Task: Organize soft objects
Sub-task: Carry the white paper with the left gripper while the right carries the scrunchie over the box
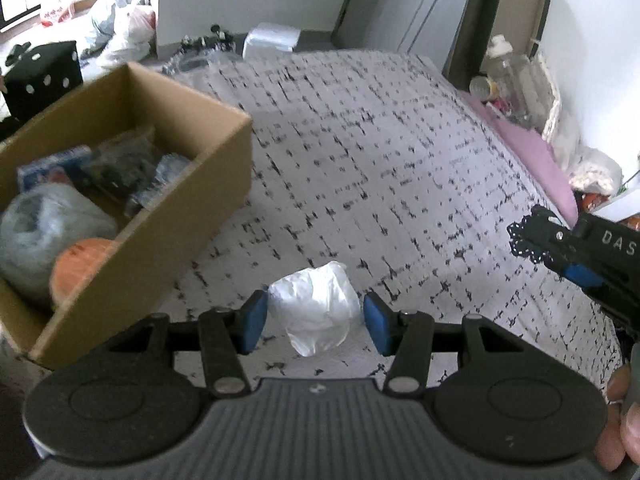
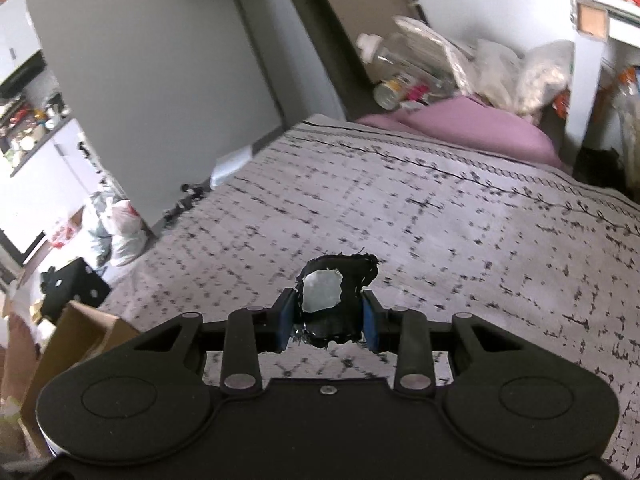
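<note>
The left gripper [image 1: 315, 322] hangs over a bed, its blue pads [image 1: 253, 322] spread to either side of a crumpled white plastic bag [image 1: 316, 312]; the left pad touches the bag, while a narrow gap shows at the right pad, so the jaws stand apart and have no firm hold on it. The bag lies on the grey bedspread [image 1: 380, 152], which is printed with a broken black grid. Just to the left, a cardboard box [image 1: 168, 240] sits on the bedspread, holding a grey bundle [image 1: 44, 224], an orange soft item [image 1: 78, 264] and several clear plastic packets [image 1: 132, 164]. At the right edge of the left wrist view, the right gripper [image 1: 536, 236] comes in with a dark, lacy-edged piece at its tip. The right wrist view shows that gripper [image 2: 328, 316] clamped on a piece of black fabric [image 2: 344, 280] with a frayed rim and a pale patch at its centre, held above the bedspread [image 2: 460, 240]. A purple pillow [image 2: 472, 132] lies at the far end of the bed, with bottles [image 2: 400, 80] and bags crowded behind it.
</note>
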`<state>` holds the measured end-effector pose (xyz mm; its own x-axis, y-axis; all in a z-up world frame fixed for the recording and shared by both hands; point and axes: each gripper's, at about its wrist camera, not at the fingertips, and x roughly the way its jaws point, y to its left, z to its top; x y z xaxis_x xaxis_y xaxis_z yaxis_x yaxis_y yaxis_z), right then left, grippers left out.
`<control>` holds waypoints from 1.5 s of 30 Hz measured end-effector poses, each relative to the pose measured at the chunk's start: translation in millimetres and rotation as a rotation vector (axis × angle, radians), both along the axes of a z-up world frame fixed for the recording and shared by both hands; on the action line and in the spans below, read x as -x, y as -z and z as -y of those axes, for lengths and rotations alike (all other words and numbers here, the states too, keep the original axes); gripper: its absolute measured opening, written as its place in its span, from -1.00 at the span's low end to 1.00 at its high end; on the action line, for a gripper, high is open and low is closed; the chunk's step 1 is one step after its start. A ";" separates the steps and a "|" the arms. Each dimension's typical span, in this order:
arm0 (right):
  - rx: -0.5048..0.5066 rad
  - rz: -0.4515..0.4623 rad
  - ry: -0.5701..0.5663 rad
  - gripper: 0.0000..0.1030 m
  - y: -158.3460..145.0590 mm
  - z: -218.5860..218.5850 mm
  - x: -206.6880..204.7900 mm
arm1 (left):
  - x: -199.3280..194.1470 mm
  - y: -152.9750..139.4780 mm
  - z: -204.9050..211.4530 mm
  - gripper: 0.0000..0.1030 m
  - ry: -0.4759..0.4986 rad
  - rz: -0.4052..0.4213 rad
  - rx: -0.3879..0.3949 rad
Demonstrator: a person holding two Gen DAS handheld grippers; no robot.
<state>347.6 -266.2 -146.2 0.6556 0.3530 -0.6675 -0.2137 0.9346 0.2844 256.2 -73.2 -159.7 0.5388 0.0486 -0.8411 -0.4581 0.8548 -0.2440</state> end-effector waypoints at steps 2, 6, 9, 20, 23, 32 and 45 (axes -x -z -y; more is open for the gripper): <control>-0.013 0.011 -0.010 -0.34 -6.4 -0.8 4.1 | 4.7 -9.8 -4.3 0.01 -0.013 0.023 -0.020; -0.032 0.032 -0.031 -0.34 -17.8 -2.4 12.2 | 11.7 -25.7 -16.4 0.01 -0.043 0.058 -0.034; -0.046 0.049 -0.051 -0.34 -25.7 -4.2 19.6 | 17.0 -38.2 -25.8 0.01 -0.060 0.087 -0.047; -0.092 0.087 -0.109 -0.34 -45.1 -19.6 38.8 | 39.9 -68.4 -53.1 0.01 -0.065 0.145 -0.065; -0.117 0.100 -0.134 -0.34 -51.4 -24.9 45.2 | 45.0 -74.0 -60.8 0.01 -0.059 0.152 -0.065; -0.183 0.123 -0.219 -0.34 -67.9 -49.8 60.5 | 56.2 -91.0 -94.6 0.01 -0.072 0.168 -0.077; -0.202 0.079 -0.302 -0.34 -63.2 -95.2 65.5 | 57.7 -80.2 -138.1 0.01 -0.072 0.134 -0.030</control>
